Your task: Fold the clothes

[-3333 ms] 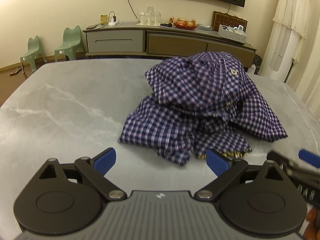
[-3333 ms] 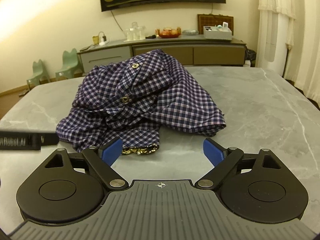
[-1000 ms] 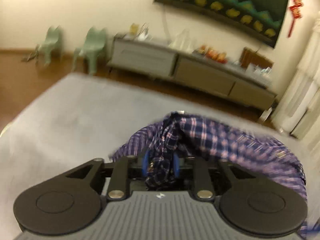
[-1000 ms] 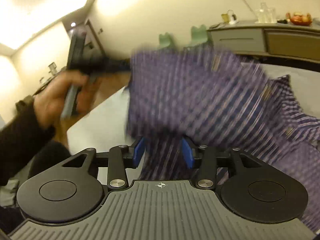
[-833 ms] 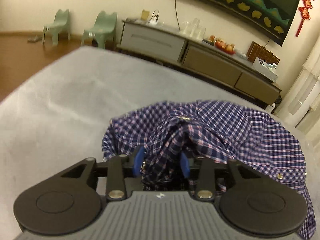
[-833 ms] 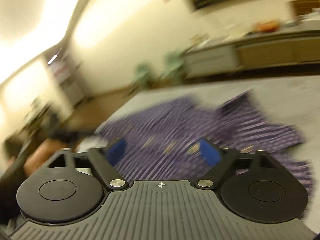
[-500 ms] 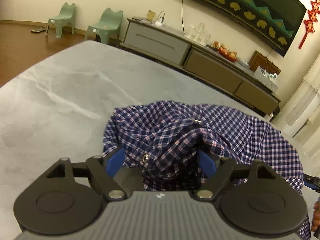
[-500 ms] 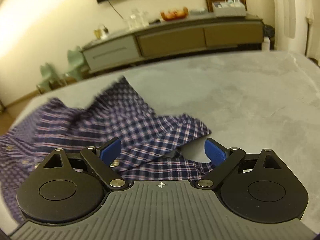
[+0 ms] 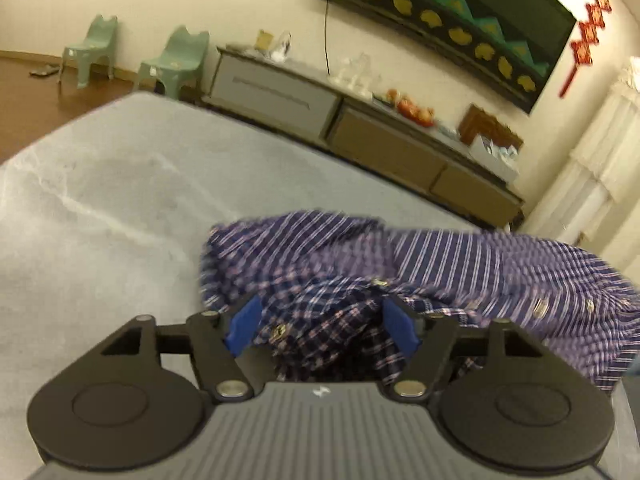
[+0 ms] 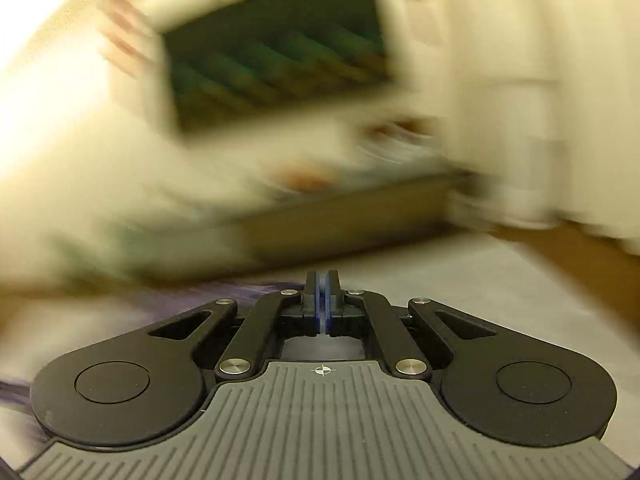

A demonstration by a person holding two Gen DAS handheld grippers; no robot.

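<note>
A grey marble table (image 9: 100, 200) fronts a long sideboard (image 9: 360, 136). The plaid shirt (image 9: 400, 272) lies rumpled on it. The left gripper (image 9: 320, 320) is level, jaws wide, straddling a fold without pinching it; a second ago it gripped that fold. The right gripper (image 10: 322, 300), then clamped on cloth, has since opened and now is pressed closed, empty. No readable writing.

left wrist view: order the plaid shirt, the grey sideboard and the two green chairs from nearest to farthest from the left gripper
1. plaid shirt: bunched between the open fingers of the left gripper.
2. grey sideboard: beyond the table's far edge.
3. green chairs: far left by the wall, slightly beyond the sideboard's left end.
</note>
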